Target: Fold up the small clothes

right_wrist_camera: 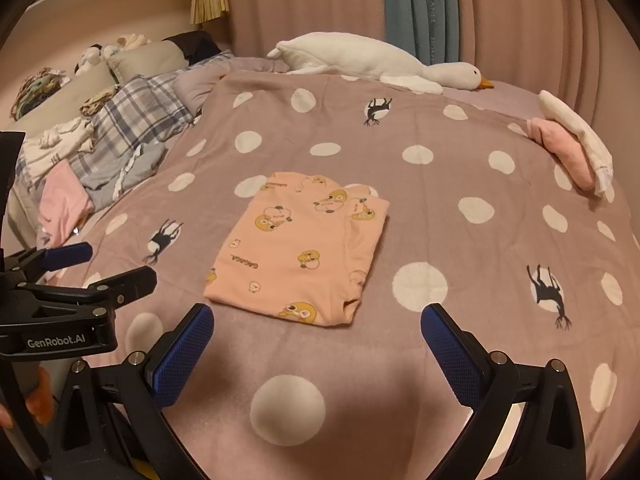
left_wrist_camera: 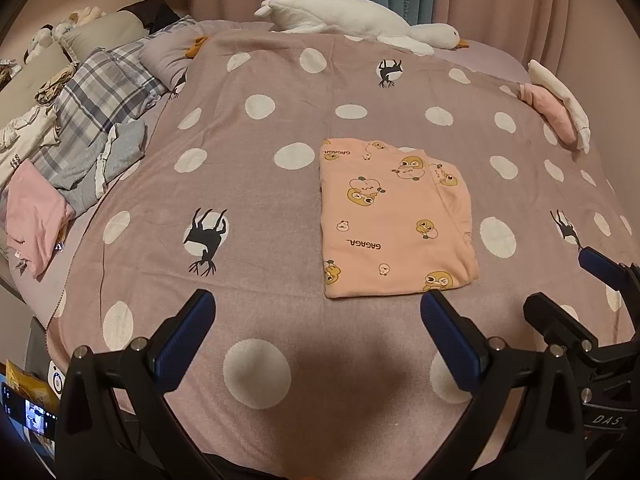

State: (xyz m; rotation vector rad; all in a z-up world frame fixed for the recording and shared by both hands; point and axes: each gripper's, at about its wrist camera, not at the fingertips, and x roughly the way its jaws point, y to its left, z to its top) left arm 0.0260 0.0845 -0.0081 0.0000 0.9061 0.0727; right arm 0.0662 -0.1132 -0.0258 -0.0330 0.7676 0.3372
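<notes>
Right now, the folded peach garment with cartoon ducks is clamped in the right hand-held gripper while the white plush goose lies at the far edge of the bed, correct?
Not clamped. In the right wrist view the right hand-held gripper is open and empty, short of the folded peach garment with cartoon ducks, which lies free on the blanket. The white plush goose does lie at the far edge.

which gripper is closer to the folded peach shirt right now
Left, narrowly. The left gripper sits just short of the peach shirt, toward its left corner; the right gripper hangs slightly farther back.

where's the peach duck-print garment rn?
The folded peach garment lies flat on the polka-dot blanket, mid-bed, just beyond both open tongs; in the left wrist view it sits right of centre, in the right wrist view slightly left of centre.
</notes>
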